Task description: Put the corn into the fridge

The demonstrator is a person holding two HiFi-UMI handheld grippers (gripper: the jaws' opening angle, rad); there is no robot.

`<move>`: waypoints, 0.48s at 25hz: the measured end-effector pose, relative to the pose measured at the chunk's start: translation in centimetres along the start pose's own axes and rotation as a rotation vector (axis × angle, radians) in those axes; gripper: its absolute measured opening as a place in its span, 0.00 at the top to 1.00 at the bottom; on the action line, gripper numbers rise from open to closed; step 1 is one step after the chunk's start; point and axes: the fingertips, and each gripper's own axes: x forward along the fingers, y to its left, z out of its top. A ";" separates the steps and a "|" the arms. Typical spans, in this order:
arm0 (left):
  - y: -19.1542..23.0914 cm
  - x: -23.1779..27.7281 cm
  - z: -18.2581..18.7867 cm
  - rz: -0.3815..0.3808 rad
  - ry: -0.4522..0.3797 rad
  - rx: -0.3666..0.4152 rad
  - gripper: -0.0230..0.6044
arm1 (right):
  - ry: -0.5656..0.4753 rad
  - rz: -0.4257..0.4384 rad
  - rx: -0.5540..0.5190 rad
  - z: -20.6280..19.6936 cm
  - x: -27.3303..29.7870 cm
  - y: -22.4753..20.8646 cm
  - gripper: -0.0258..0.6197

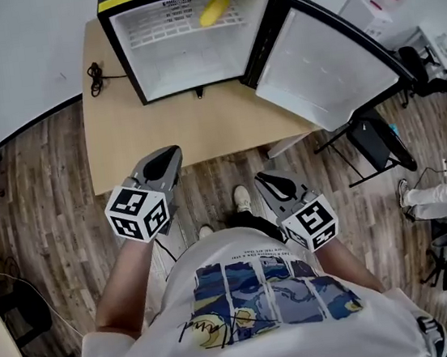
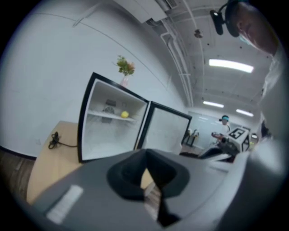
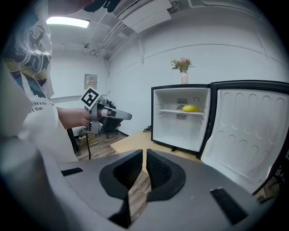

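Note:
The yellow corn [image 1: 213,9] lies on the upper wire shelf of the small black fridge [image 1: 119,40], whose door [image 1: 332,69] is swung wide to the right. It also shows as the corn [image 2: 124,114] in the left gripper view and the corn [image 3: 191,108] in the right gripper view. My left gripper [image 1: 173,152] is held low before the table, jaws shut and empty [image 2: 145,168]. My right gripper [image 1: 263,179] hangs beside it, well back from the fridge, jaws together with nothing between them [image 3: 144,164].
The fridge stands on a low wooden table [image 1: 121,146] with a black cable [image 1: 96,76] at its left. A black chair [image 1: 378,141] sits under the open door. A vase of flowers [image 3: 183,65] tops the fridge. Another person's legs [image 1: 442,198] show at right.

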 end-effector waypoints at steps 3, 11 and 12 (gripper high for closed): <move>-1.3 -1.8 -1.5 -0.022 0.012 -0.012 0.95 | 0.000 0.000 0.000 -0.3 -0.2 1.4 0.91; -5.4 -4.9 -6.9 -0.060 0.104 0.080 0.95 | -0.001 0.004 -0.013 -0.6 -0.4 4.1 0.91; -5.8 -5.2 -7.2 -0.072 0.109 0.062 0.95 | -0.001 0.000 -0.016 -0.5 -0.5 4.3 0.91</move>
